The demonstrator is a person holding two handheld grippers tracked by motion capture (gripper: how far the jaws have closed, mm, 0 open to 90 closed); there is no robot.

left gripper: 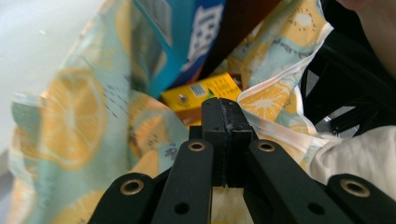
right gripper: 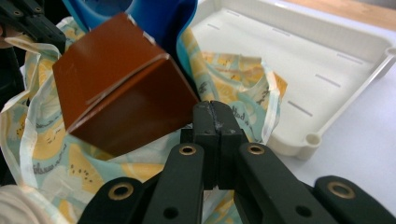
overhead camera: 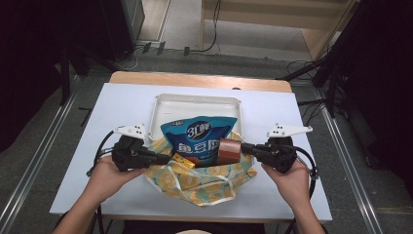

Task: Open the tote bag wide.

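A cloth bag with a lemon print [overhead camera: 209, 187] lies open on the table in front of a white tray [overhead camera: 195, 100]. In it stand a blue snack bag [overhead camera: 199, 134], a brown box [overhead camera: 228, 151] and a yellow box [overhead camera: 184, 162]. My left gripper [overhead camera: 168, 158] is shut, its tips at the bag's left rim, close to the yellow box [left gripper: 205, 91] and the white hem [left gripper: 280, 126]. My right gripper [overhead camera: 243, 147] is shut at the bag's right rim, beside the brown box [right gripper: 121, 79]. I cannot tell whether either pinches the cloth [right gripper: 233, 84].
The tray [right gripper: 289, 60] is just beyond the bag. White table surface [overhead camera: 122, 105] stretches to both sides. Cables trail from each gripper toward the front edge. The left gripper's jaws [right gripper: 28, 21] show across the bag in the right gripper view.
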